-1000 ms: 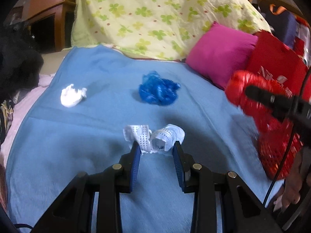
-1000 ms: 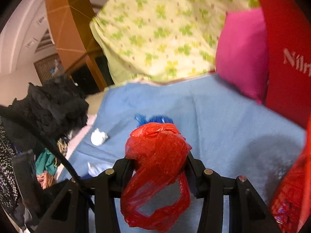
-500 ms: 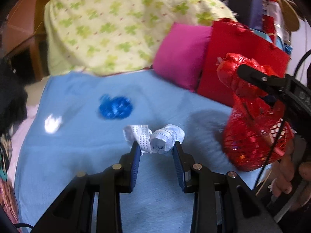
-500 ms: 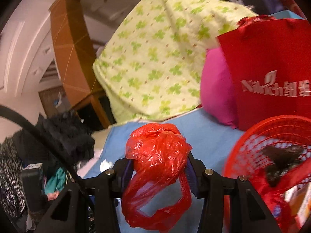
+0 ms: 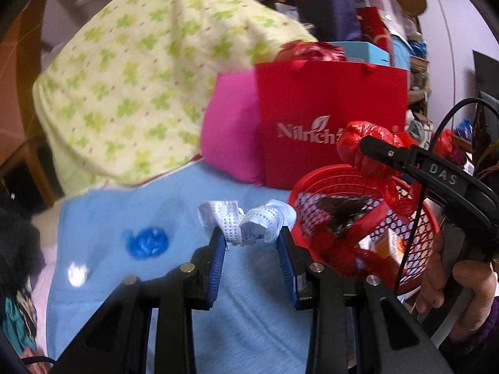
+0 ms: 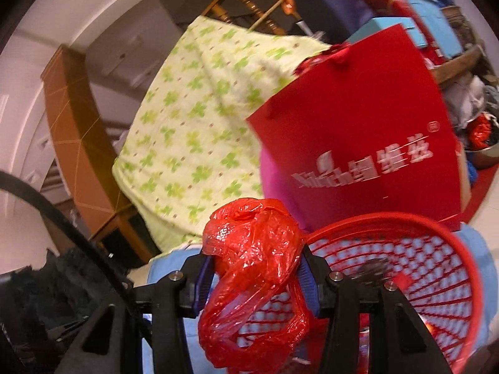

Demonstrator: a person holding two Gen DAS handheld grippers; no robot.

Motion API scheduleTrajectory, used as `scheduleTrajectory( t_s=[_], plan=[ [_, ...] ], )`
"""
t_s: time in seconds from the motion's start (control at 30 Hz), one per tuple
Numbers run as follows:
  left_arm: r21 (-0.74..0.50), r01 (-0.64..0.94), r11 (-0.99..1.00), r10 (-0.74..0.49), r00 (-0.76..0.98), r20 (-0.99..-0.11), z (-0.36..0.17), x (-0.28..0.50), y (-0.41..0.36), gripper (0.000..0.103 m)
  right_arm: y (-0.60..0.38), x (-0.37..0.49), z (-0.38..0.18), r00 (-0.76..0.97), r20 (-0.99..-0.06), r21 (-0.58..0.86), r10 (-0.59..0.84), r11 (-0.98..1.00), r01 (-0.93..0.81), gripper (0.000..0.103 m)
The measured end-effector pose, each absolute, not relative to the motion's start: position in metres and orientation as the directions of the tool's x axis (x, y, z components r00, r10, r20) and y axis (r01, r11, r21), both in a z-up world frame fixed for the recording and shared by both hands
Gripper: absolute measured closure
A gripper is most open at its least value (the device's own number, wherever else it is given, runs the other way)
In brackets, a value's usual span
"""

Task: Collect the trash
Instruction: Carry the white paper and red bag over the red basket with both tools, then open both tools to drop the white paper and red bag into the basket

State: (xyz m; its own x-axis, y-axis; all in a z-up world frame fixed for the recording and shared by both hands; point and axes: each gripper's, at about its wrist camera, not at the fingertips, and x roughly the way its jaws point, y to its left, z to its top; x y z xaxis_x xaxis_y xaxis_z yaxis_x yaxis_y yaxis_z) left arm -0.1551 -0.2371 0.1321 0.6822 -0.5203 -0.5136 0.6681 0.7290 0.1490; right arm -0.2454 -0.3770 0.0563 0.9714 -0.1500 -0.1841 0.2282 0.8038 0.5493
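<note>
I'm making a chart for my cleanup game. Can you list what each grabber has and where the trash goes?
left gripper: shut on crumpled white paper
right gripper: shut on red plastic bag
bin: red mesh basket, beside both grippers
left on blue blanket: blue wad, small white wad

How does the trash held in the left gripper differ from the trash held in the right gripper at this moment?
The left gripper holds a white crumpled tissue with a dotted embossed pattern; the right gripper holds a glossy red plastic bag.
The tissue is a compact wad sitting at the fingertips; the bag is bulkier and droops below them in a loop.
The tissue is beside the red basket; the bag hangs over its rim.
Both are crumpled and pinched between shut fingers.
</note>
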Motion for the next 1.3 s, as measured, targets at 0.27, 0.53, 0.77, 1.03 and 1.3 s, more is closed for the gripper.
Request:
scheduleTrajectory(
  t_s=[0.27, 0.53, 0.77, 1.03, 1.3],
  plan=[
    [0.213, 0.692, 0.69, -0.535, 0.685, -0.494, 0.141, -0.173, -0.273, 0.067, -0.415, -0.272, 0.049, 0.963, -0.173, 0.598, -0.205, 0.755, 0.268, 0.051],
    [0.258, 0.712, 0.654, -0.545, 0.679, -0.492, 0.14, -0.186, -0.303, 0.067, -0.433, -0.286, 0.044, 0.963, -0.16, 0.637, -0.217, 0.722, 0.269, 0.051],
    [0.26, 0.723, 0.639, -0.547, 0.666, -0.506, 0.135, -0.188, -0.317, 0.067, -0.444, -0.291, 0.039, 0.963, -0.168, 0.669, -0.209, 0.693, 0.267, 0.051],
    [0.152, 0.76, 0.632, -0.596, 0.602, -0.531, 0.125, -0.178, -0.313, 0.027, -0.446, -0.288, 0.036, 0.966, -0.191, 0.696, -0.174, 0.671, 0.258, 0.038],
    [0.094, 0.708, 0.7, -0.562, 0.628, -0.539, 0.111, -0.155, -0.271, 0.026, -0.448, -0.29, 0.032, 0.982, -0.139, 0.772, -0.13, 0.606, 0.19, 0.028]
  ],
)
